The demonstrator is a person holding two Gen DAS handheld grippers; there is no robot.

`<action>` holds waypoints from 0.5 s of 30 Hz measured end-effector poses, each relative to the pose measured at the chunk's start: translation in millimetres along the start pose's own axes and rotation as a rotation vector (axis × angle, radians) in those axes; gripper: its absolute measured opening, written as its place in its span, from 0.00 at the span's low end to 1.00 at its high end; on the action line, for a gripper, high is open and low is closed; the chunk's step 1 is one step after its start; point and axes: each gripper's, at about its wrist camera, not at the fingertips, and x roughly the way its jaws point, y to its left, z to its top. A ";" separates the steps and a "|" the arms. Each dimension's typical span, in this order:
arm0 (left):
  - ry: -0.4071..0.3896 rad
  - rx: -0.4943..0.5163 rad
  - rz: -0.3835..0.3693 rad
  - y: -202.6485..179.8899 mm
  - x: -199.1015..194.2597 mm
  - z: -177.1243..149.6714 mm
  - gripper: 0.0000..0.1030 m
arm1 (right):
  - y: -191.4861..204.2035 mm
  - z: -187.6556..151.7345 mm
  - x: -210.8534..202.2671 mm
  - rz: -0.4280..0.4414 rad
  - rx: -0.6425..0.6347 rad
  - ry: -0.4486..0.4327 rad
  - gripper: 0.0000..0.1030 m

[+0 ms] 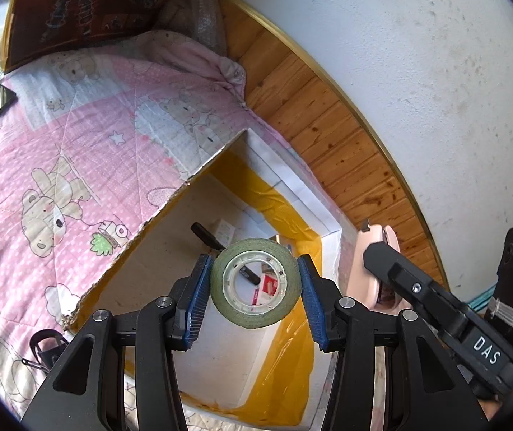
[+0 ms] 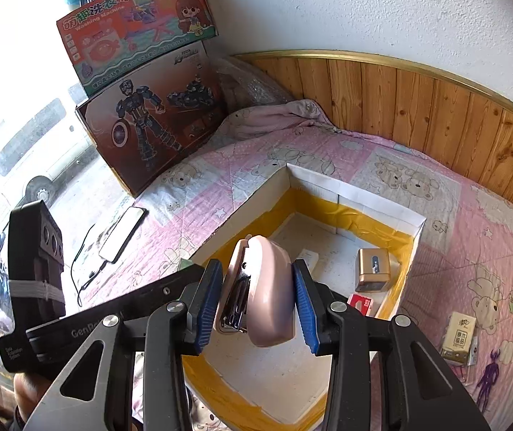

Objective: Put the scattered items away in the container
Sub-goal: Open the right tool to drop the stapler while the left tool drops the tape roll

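Left gripper (image 1: 255, 289) clamps a green roll of tape (image 1: 255, 284) between its blue pads above the open white cardboard box with yellow-taped seams (image 2: 349, 186). Right gripper (image 2: 258, 296), lettered "DAS", pinches a pink stapler (image 2: 269, 289) over that box. Against the white wall leans a toy carton (image 2: 138, 32) reading "Washing Machine". Everything rests on a pink bear-print quilt (image 2: 471, 237) beside wood panelling (image 2: 435, 115).

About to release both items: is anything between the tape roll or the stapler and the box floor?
Nothing visible blocks either. The tape roll and pink stapler hang over the open box; the gold box and red pack lie off to one side.
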 end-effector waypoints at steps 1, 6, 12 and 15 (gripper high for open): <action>0.004 0.008 -0.002 -2.5 1.3 -0.7 0.48 | -1.5 3.2 1.8 -0.002 0.004 0.003 0.40; 0.014 0.018 0.012 -5.1 5.7 -1.8 0.48 | -7.0 16.8 11.7 -0.013 0.007 0.020 0.40; 0.027 0.008 0.031 -4.2 8.9 -1.8 0.48 | -11.6 28.5 28.8 -0.025 0.006 0.051 0.40; 0.036 0.016 0.039 -7.2 11.0 -2.9 0.48 | -11.1 33.1 38.7 -0.031 -0.004 0.072 0.40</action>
